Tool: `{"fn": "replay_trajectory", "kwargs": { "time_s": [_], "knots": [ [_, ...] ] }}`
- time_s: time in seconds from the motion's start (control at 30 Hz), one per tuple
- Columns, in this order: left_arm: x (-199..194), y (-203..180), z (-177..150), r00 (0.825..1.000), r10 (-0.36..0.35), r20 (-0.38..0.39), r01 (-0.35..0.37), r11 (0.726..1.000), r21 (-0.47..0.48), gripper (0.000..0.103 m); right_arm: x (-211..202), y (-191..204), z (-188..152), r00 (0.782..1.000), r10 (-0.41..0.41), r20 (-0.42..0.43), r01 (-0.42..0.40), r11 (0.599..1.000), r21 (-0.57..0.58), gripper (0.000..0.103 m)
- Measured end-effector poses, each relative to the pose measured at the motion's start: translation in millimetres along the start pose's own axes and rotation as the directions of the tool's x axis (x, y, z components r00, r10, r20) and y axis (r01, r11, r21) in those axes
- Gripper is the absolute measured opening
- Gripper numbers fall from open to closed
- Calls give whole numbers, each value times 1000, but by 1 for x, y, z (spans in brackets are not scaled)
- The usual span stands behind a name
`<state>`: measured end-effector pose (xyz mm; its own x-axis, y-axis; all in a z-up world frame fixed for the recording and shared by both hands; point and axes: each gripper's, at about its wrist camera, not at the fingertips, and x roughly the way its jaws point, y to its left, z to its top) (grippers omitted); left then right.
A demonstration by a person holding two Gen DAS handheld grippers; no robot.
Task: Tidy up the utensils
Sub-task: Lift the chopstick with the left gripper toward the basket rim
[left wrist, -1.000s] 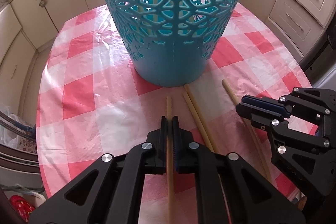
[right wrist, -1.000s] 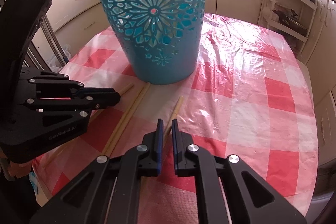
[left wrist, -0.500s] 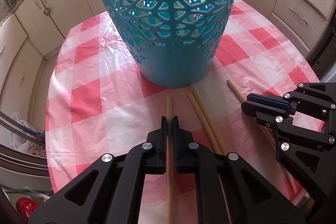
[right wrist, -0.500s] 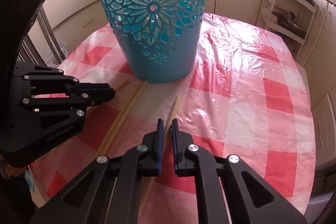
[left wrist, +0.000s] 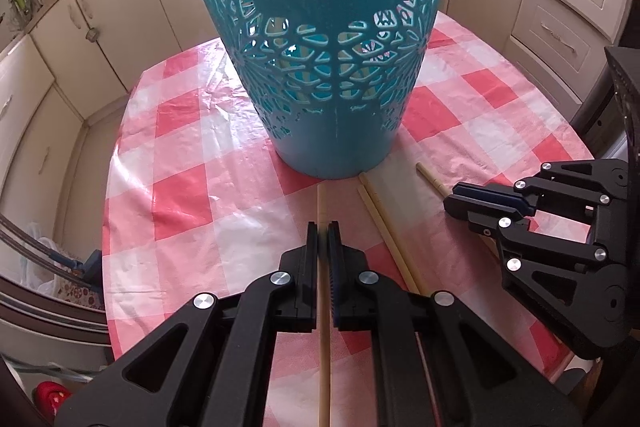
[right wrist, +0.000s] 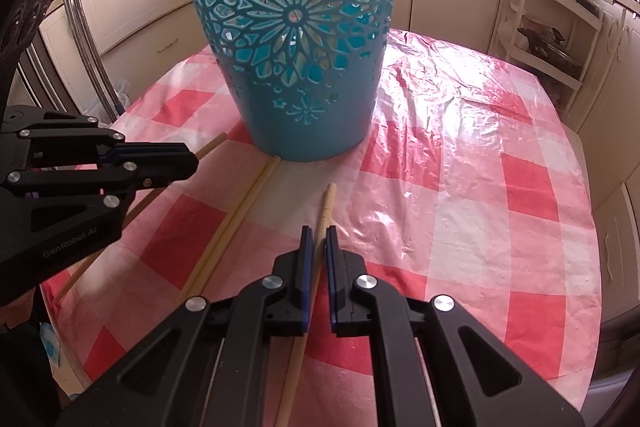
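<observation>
Chopsticks are the things of this task, four pale wooden sticks on the red-and-white checked tablecloth [left wrist: 180, 203]; they are all in front of the teal openwork basket [left wrist: 320, 67], which stands upright in the middle of the table, and each points its far end toward the foot of the basket; the left gripper [left wrist: 323, 227] has its jaws pressed together on one chopstick [left wrist: 322, 203], whose long axis runs straight along the fingers, so that its tip stands out ahead of them and close to the base of the basket; the right gripper [right wrist: 316, 231] pinches in the same way another chopstick [right wrist: 326, 205], which also lies along its fingers, with the free end toward the basket; between the two grippers, a pair of chopsticks [left wrist: 380, 219] lies side by side on the cloth, not held, nearly touching the basket wall at the far end; both grippers seem about equally near to the basket; its rim is high above the held sticks, so the coming move probably requires to lift each stick up and over the rim, then tip it down inside; on the side of the left gripper, in the right wrist view, there is a small printed mark [right wrist: 72, 245] that seems to read "GenRobot.AI"; on the far wall at the upper left some red-and-white stickers are too small to read.
</observation>
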<state>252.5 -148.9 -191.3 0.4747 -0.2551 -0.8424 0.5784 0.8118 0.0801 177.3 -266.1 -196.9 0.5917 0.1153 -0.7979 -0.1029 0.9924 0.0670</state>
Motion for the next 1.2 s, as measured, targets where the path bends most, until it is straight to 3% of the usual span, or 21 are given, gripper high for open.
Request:
{"fn": "replay_trajectory", "kwargs": {
  "time_s": [0.6,1.2],
  "knots": [
    [-80,-15,-14,994,-1,111,1,1000,-5,5,-1,-2,0,1000,4,2,-4,1000,4,7],
    [-151,-21,-5,967,26,254,-25,1000,-6,5,-3,3,-2,1000,-11,7,11,1000,-14,11]
  ]
}}
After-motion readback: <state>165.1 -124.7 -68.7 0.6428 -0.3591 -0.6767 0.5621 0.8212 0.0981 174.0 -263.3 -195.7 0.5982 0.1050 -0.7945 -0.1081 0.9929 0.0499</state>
